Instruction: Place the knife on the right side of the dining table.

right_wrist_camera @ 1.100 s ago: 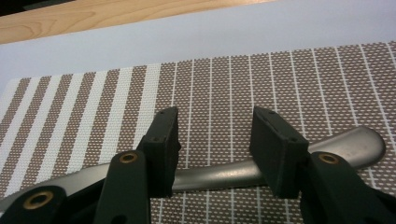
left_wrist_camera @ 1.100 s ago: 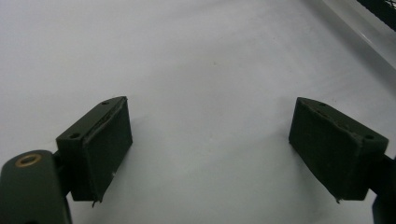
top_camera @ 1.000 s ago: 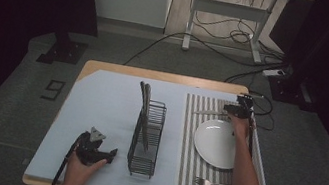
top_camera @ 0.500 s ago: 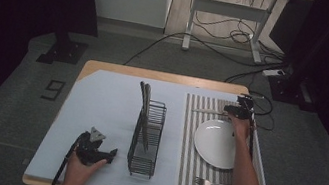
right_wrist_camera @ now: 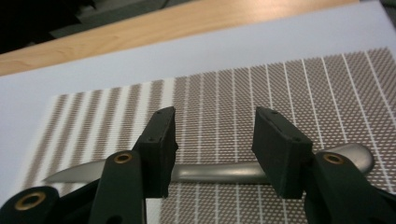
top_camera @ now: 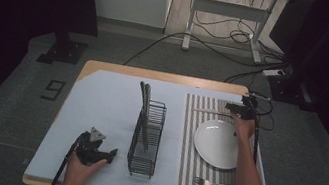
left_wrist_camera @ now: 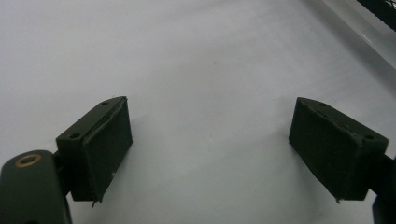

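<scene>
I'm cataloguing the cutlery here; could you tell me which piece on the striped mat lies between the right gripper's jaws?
The knife at the mat's far edge, beyond the plate, lies flat between the right gripper's open jaws. The fork lies at the near edge.

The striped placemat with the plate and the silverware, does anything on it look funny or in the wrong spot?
A little. The silver butter knife lies crosswise at the far end of the brown striped placemat, beyond the round white plate, and the silver fork lies crosswise at the near end. Nothing looks spilled or broken.

The wire rack (top_camera: pixel 147 138) stands in the middle of the table (top_camera: pixel 101 97) and blocks a straight way across. Left of the rack, the surface is free; right of it lie a plate (top_camera: pixel 217 143) and a fork (top_camera: pixel 210 183).
</scene>
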